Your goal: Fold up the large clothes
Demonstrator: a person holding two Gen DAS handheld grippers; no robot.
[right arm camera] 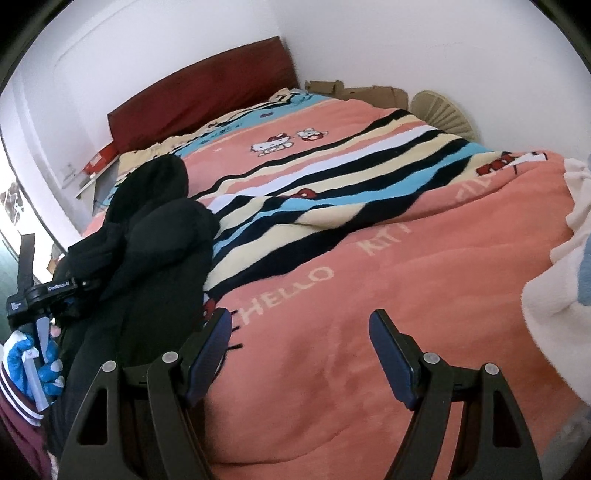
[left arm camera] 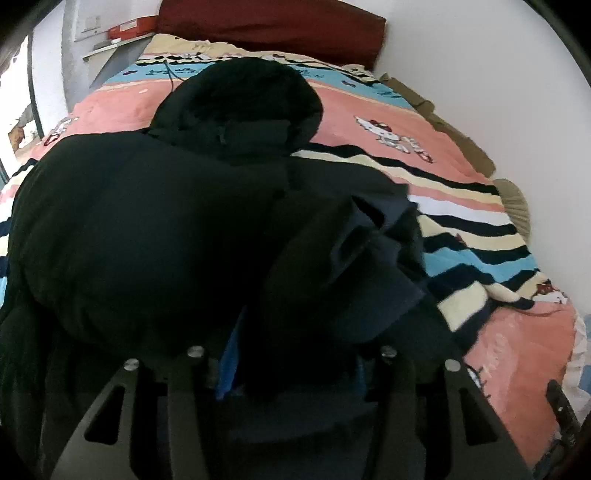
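Lying bunched on the left half of the bed, the bulky black hooded padded jacket (left arm camera: 155, 229) has its hood towards the dark red headboard (left arm camera: 273, 26) and one dark flap turned over its near right part. The left tongs (left arm camera: 291, 369) sit low against the jacket's near edge; dark cloth covers their tips, so whether they pinch it cannot be told. In the right wrist view a hand in a blue and white glove (right arm camera: 37, 358) holds that tool beside the jacket. The right tongs (right arm camera: 299, 354) hang spread over the pink fleece cartoon-print blanket (right arm camera: 406, 295), empty and well apart from the jacket.

The likely risk is that the thick, springy padding slides or puffs open if only one edge is taken, leaving a lopsided fold. The loose blanket could also be caught up with the jacket's hem, since the two lie touching.

Further right, flattened brown cardboard (right arm camera: 354, 90) and a cream round fan grille (right arm camera: 443, 110) stand along the white wall, clear of the work.
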